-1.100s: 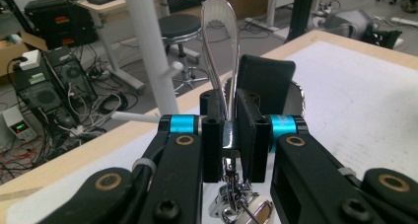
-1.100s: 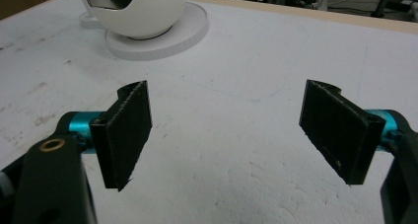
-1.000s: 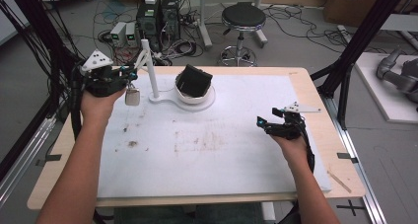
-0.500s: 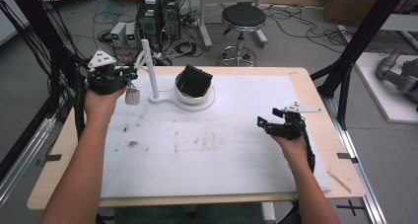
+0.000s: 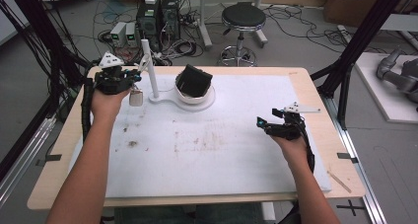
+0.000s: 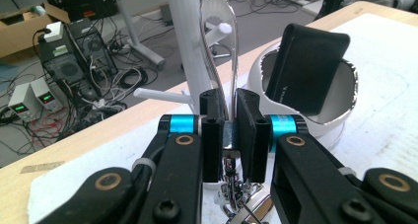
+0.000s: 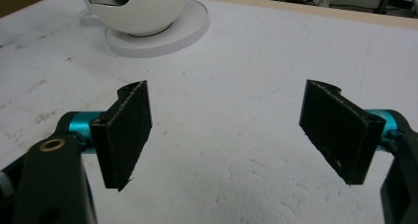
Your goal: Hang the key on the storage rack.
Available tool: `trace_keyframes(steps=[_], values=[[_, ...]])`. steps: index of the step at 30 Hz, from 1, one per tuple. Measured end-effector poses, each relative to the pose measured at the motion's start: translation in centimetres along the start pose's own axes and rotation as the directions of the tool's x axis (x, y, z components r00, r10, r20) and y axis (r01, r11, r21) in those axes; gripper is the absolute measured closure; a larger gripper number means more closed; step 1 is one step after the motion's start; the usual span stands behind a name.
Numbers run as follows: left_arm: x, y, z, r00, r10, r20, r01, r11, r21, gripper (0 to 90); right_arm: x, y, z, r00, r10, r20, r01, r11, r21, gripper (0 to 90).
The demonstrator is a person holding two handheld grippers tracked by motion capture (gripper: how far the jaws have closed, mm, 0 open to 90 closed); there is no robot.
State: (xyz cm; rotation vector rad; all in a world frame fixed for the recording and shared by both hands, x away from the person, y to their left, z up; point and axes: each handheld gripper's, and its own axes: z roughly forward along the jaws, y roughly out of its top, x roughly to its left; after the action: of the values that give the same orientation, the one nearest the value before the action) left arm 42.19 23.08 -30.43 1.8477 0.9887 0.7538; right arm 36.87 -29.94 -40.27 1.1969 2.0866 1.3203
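My left gripper (image 5: 134, 77) is at the table's far left, shut on a silver key ring loop (image 6: 220, 51) that rises between its pads; a chain (image 6: 231, 194) and a small grey tag (image 5: 135, 97) hang under it. The loop's top sits close to a peg (image 6: 217, 32) of the white stand (image 5: 150, 66); I cannot tell whether they touch. Beside the stand, a white bowl (image 5: 207, 96) holds a tilted black case (image 5: 194, 81). My right gripper (image 5: 270, 125) hovers low over the white mat (image 5: 207, 150) at the right, open with nothing between its pads (image 7: 123, 130).
The stand's round base (image 7: 192, 24) joins the bowl at the mat's far middle. The wooden table edge (image 5: 315, 100) borders the mat. Behind the table are a stool (image 5: 241, 19), computer cases (image 5: 157, 14) and cables on the floor.
My left gripper has shifted slightly right toward the stand post and a little lower, carrying the key ring. The right gripper has stayed put.
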Motion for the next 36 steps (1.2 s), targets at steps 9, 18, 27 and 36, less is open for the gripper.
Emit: trace_keyframes(steps=[9, 18, 27, 36], values=[[-0.1, -0.8, 0.6, 0.9996, -0.028, -0.003, 0.028, 0.9996, 0.009, 75.1, 0.0, 0.0, -0.1, 1.0000, 0.003, 0.000, -0.003, 1.000, -0.002, 20.4], [-0.4, -2.8, 0.4, 0.9977, -0.057, -0.035, 0.059, 0.9974, 0.043, 54.6, 0.4, 0.2, 0.1, 1.0000, -0.008, -0.004, 0.008, 1.000, -0.014, 20.4], [-1.4, -3.4, -0.5, 0.9990, -0.023, 0.038, 0.022, 0.9992, 0.032, 42.9, 0.3, 0.2, -0.1, 1.0000, 0.000, -0.002, 0.000, 1.000, -0.014, 20.4], [-2.8, -3.9, -1.5, 0.9904, -0.025, 0.136, 0.025, 0.9997, 0.003, 33.6, 0.3, 0.2, -0.2, 1.0000, 0.000, -0.002, 0.000, 1.000, -0.018, 20.4]])
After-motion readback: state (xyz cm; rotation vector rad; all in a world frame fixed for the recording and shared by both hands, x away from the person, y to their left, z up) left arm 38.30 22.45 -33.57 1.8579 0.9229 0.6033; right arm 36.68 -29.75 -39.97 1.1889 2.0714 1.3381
